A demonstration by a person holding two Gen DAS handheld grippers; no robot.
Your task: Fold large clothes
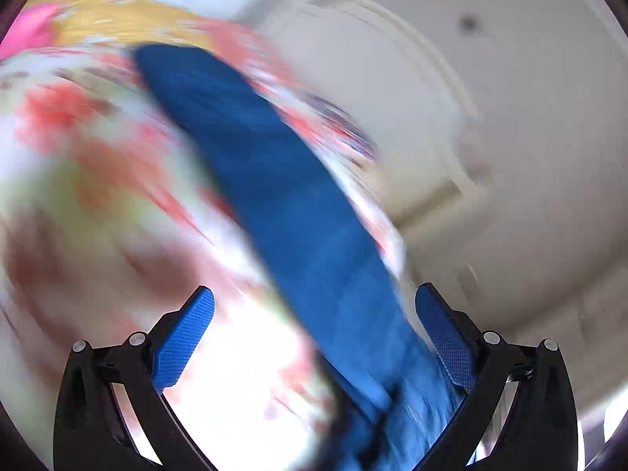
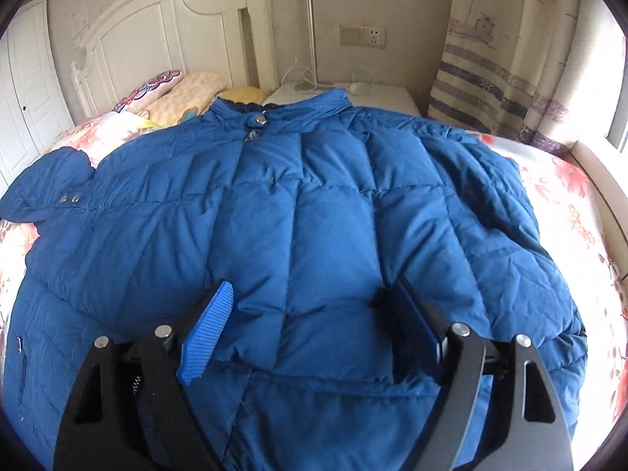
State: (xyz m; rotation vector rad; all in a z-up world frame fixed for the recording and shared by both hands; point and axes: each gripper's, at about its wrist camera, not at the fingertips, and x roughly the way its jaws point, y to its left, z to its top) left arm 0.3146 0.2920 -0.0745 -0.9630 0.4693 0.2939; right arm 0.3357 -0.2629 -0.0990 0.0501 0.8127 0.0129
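Jacket [image 2: 298,212] flat on bed [image 2: 569,196]; right claw [image 2: 310,294] spread, empty; left claw [image 1: 314,302] spread, gripping nothing.

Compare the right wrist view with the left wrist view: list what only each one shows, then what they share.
Only the right wrist view shows the whole blue puffer jacket spread flat on the bed, its collar toward the white headboard, plus pillows, a nightstand and a striped curtain. The right gripper is open over the jacket.

Only the left wrist view, badly blurred, shows the open left gripper with a long strip of blue fabric running past its fingers.

Both show blue fabric over the floral bedding.
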